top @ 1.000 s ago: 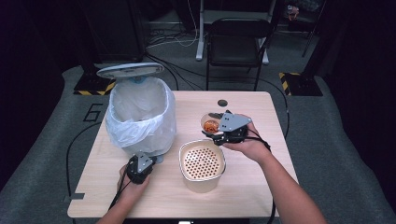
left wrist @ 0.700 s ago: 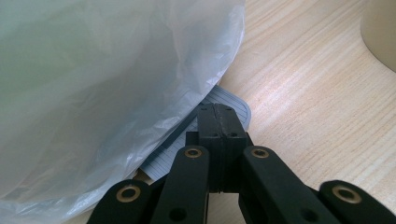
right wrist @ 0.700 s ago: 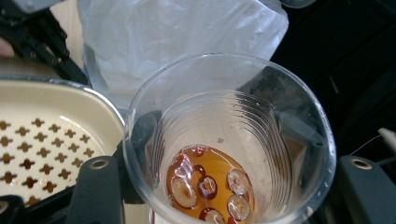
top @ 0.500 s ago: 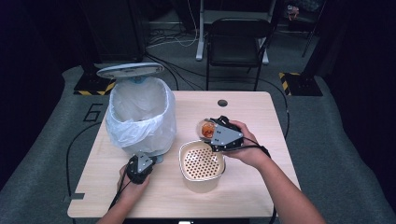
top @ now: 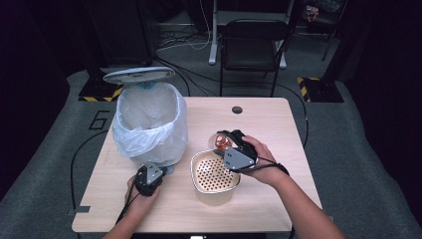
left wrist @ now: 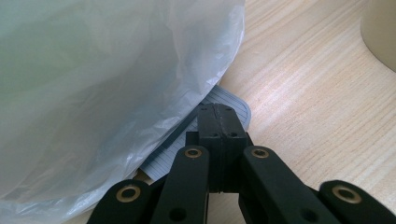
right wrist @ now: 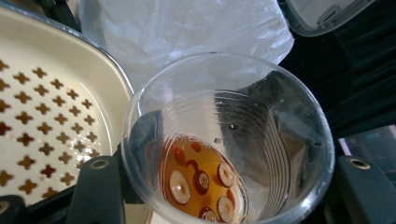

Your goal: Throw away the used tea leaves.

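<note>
Cup point(right wrist: 229, 140) of amber liquid and sliced red fruit sits clamped in my right gripper point(top: 230, 144), one jaw on each side of its clear wall. It has travelled left across the table point(top: 278, 124) since a second ago, reaching the rim of the perforated cream strainer point(top: 215, 172). My left gripper point(left wrist: 219, 122) (jaws pressed together, empty) has stayed beside the bag-lined bin point(top: 149, 124).
</note>
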